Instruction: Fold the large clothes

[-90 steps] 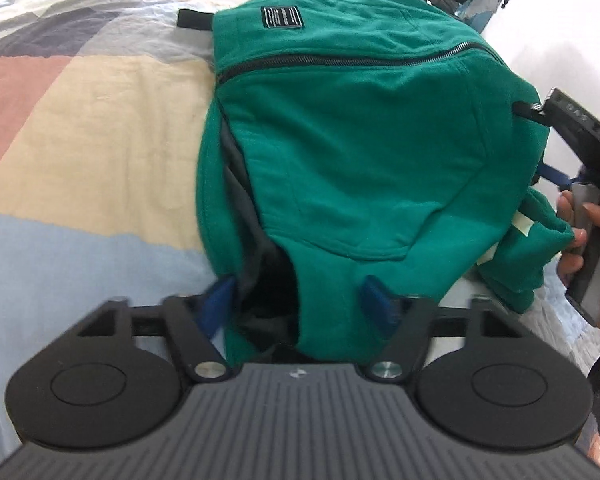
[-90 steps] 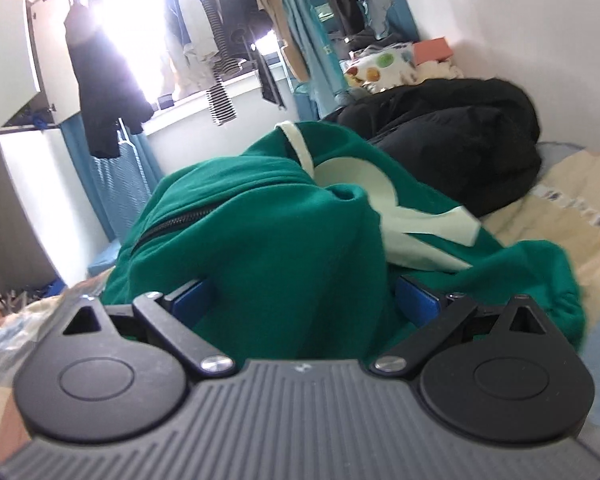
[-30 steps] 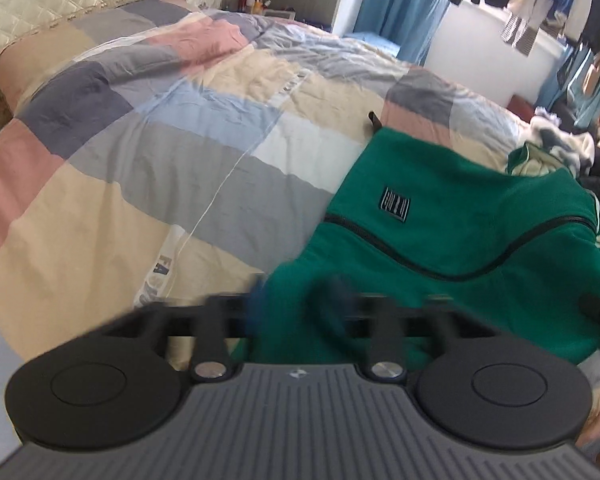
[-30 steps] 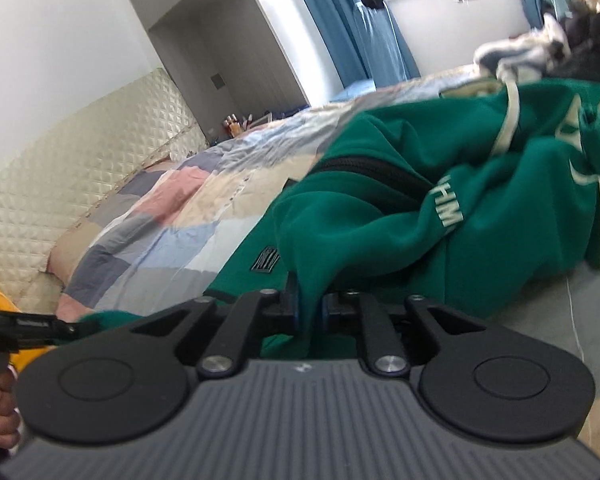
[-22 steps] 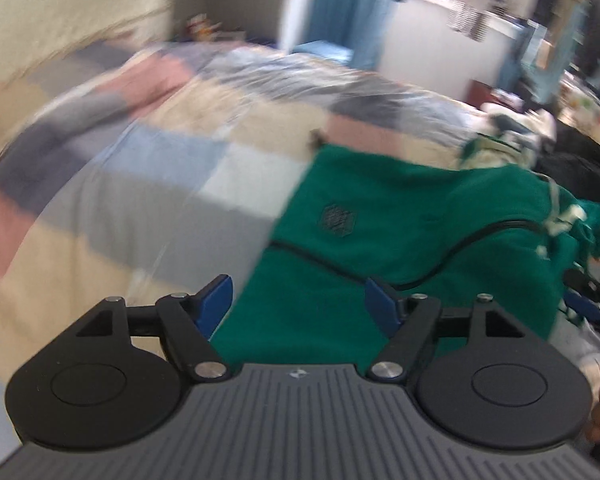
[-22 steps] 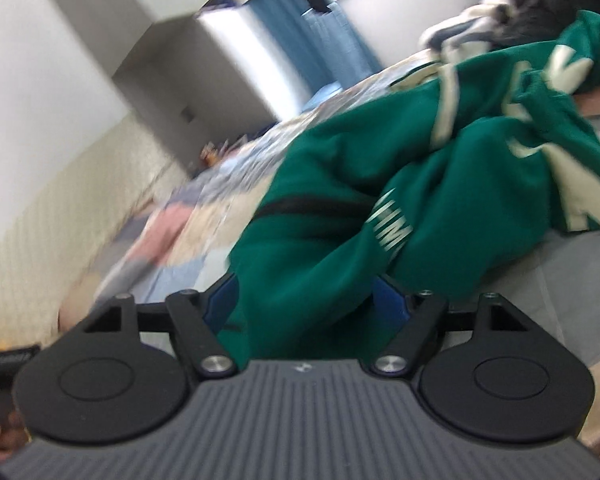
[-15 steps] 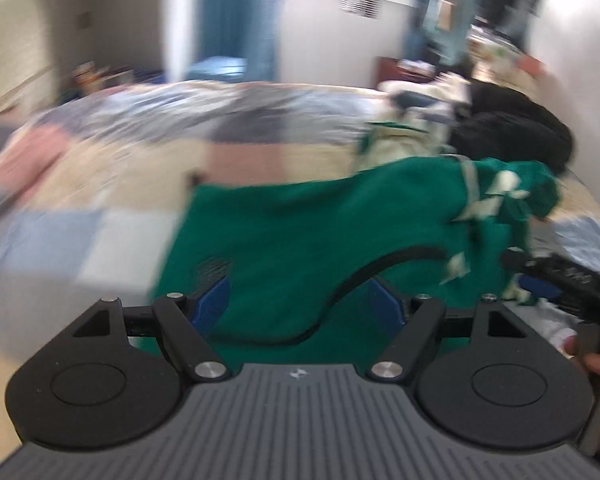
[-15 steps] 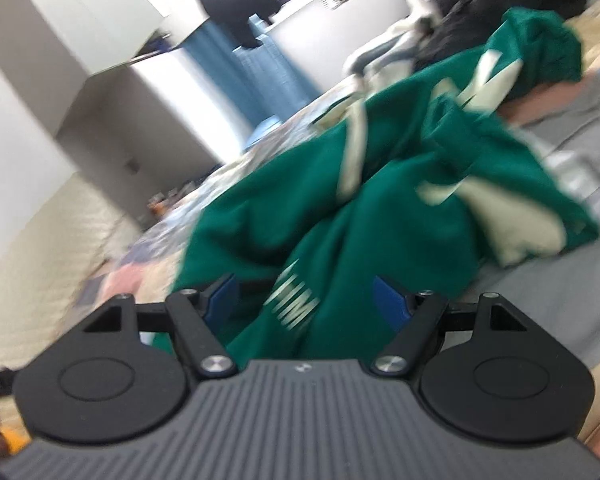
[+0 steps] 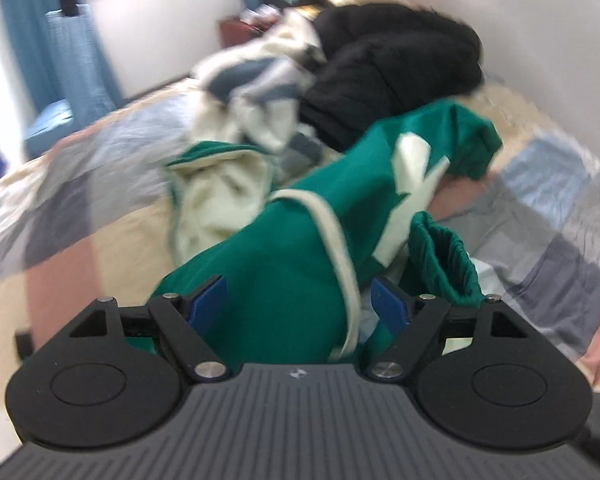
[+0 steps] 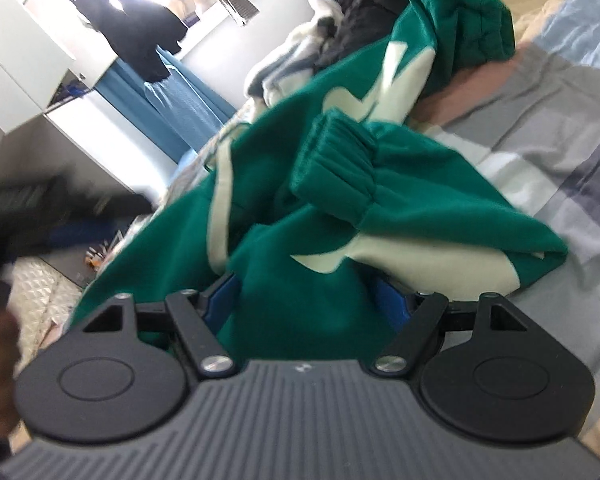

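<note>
A green hoodie (image 9: 284,264) with cream lettering lies crumpled on the patchwork bedspread (image 9: 100,220). My left gripper (image 9: 298,302) hovers over its bunched sleeve end, jaws opening. Green cloth and a cream drawstring (image 9: 336,232) lie between the blue pads (image 9: 208,300), unpinched. A ribbed cuff (image 9: 444,256) sits just to its right. In the right wrist view the same hoodie (image 10: 400,192) fills the middle, its ribbed cuff (image 10: 332,160) folded over on top. My right gripper (image 10: 306,298) is open, with loose green cloth bulging between its pads. The left gripper's blurred body (image 10: 28,200) shows at the far left.
A black jacket (image 9: 388,68) and a cream-and-blue garment (image 9: 252,92) are heaped at the far end of the bed, against a white wall (image 9: 560,20). White cupboards (image 10: 20,92) and blue curtains stand beyond. The bedspread (image 10: 540,120) stretches to the right of the hoodie.
My right gripper let go of the green fold it pinched and opened wide. My left gripper also opened, then swung fast along the hoodie from the zipped body to the sleeve end.
</note>
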